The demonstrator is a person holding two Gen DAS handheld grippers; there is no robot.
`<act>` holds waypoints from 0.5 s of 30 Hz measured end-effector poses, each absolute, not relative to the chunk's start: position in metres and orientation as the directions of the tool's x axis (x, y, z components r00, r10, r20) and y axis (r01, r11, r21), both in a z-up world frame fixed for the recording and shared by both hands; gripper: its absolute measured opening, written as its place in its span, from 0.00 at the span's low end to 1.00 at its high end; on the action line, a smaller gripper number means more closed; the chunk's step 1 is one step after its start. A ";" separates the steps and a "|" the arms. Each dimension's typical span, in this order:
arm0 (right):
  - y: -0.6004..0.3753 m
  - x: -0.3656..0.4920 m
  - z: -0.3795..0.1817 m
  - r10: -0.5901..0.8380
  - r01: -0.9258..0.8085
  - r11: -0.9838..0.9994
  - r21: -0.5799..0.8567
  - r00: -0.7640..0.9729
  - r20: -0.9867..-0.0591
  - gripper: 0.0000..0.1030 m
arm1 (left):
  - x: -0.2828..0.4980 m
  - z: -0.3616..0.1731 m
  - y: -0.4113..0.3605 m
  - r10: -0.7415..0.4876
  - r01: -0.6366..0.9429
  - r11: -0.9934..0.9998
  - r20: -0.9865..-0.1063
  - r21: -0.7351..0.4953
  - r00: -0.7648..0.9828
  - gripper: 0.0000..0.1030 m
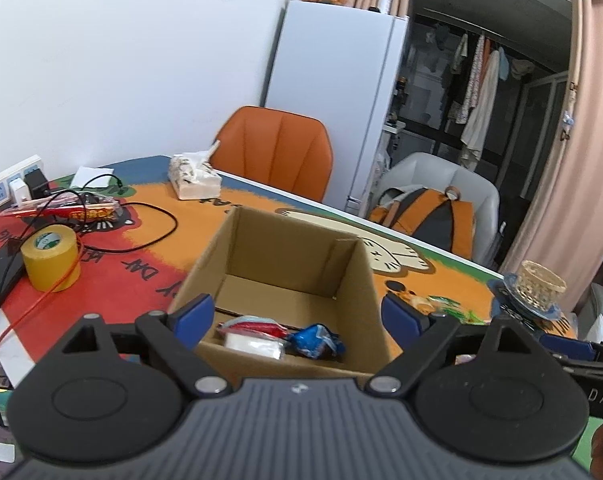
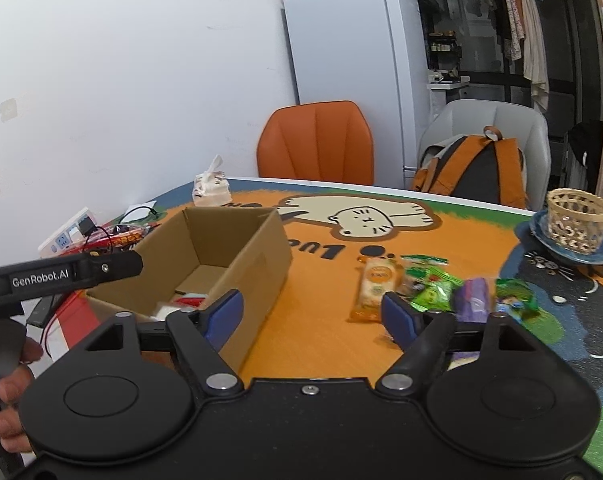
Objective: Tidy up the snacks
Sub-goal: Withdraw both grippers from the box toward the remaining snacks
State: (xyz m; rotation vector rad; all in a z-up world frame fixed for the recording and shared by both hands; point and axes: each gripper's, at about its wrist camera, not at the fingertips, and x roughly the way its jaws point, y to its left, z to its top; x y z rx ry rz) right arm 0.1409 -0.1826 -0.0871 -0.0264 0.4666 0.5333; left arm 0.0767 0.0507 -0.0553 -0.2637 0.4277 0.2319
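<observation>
step: some snacks lie in the box (image 1: 285,264), more wait on the bench (image 2: 309,320)
fingers: both grippers, left gripper (image 1: 299,318) and right gripper (image 2: 313,314), open, holding nothing
next: i think, pick up the orange snack (image 2: 375,288)

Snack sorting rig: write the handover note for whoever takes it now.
Left gripper: open, empty, over the cardboard box.
Right gripper: open, empty, between the box and the loose snacks.
Done: a red-and-white packet and a blue packet lie in the box.
Left: the orange packet, green packets and purple packet lie on the tablecloth, to the box's right.
</observation>
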 end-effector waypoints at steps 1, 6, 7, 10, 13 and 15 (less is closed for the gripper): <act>-0.186 0.139 -0.088 0.480 -0.494 0.865 0.090 0.761 -0.436 0.81 | 0.076 -0.055 0.047 0.157 -0.266 0.942 -0.437 -0.202 0.886 0.87; -0.202 0.138 -0.091 0.462 -0.475 0.875 0.091 0.765 -0.448 0.81 | 0.077 -0.054 0.028 0.111 -0.216 0.957 -0.442 -0.194 0.890 0.87; -0.206 0.137 -0.092 0.456 -0.469 0.878 0.090 0.768 -0.450 0.82 | 0.077 -0.054 0.023 0.104 -0.206 0.959 -0.441 -0.192 0.892 0.87; -0.216 0.137 -0.094 0.441 -0.451 0.888 0.092 0.776 -0.451 0.84 | 0.079 -0.054 0.010 0.073 -0.168 0.969 -0.437 -0.182 0.897 0.87; -0.228 0.136 -0.095 0.425 -0.434 0.896 0.091 0.784 -0.452 0.84 | 0.084 -0.056 -0.003 0.047 -0.138 0.974 -0.441 -0.177 0.896 0.87; -0.236 0.137 -0.095 0.414 -0.420 0.903 0.094 0.790 -0.453 0.84 | 0.088 -0.058 -0.011 0.032 -0.123 0.976 -0.444 -0.178 0.895 0.87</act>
